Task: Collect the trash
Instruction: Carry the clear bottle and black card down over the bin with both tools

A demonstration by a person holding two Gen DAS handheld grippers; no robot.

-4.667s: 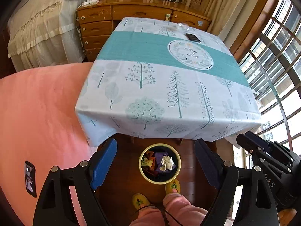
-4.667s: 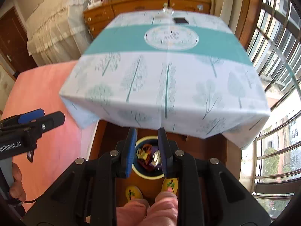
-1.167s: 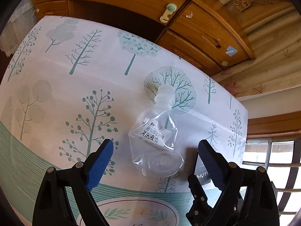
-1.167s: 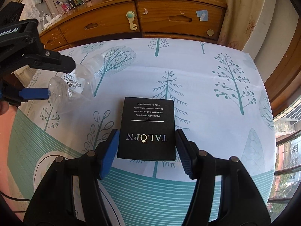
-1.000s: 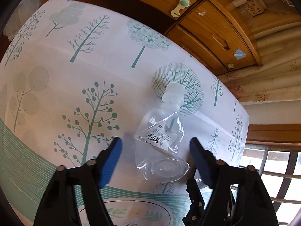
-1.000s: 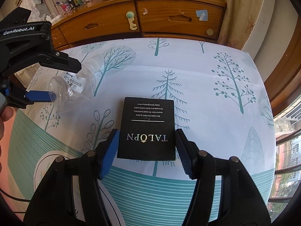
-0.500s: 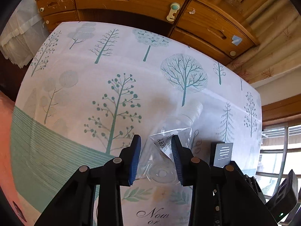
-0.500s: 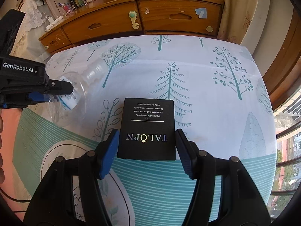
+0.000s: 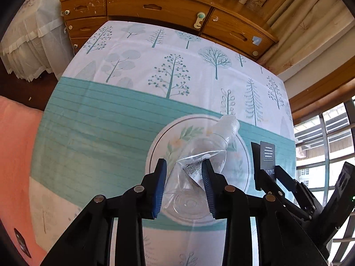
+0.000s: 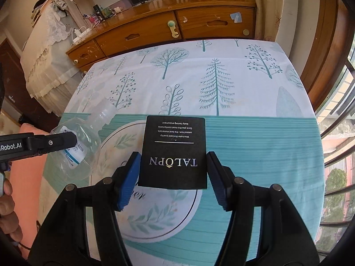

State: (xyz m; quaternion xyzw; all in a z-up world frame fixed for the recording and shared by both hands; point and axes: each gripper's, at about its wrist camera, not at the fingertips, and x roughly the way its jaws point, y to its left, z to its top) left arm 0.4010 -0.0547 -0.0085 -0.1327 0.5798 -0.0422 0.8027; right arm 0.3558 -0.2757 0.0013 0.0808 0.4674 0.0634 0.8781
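A crushed clear plastic bottle [image 9: 199,155] with a white label hangs above the table, pinched at its base between the blue pads of my left gripper [image 9: 184,177]. The bottle's neck points up and to the right. In the right wrist view the same bottle [image 10: 88,133] shows at the left under the left gripper's black finger. My right gripper [image 10: 173,173] is shut on a black card printed TALOPN [image 10: 174,150], held flat above the round emblem on the cloth. That card [image 9: 267,155] also appears at the right of the left wrist view.
The table [image 9: 111,119] wears a white and teal cloth with tree prints. A wooden dresser [image 10: 177,26] with clutter on top stands behind it. A pink bed [image 9: 13,155] lies at the left, a window with bars [image 10: 337,155] at the right. A hand [image 10: 6,199] shows at the far left.
My left gripper shut on the bottle and lifted it off the cloth. Both grippers have drawn back from the dresser end toward the teal band, with the card still held in the right one.
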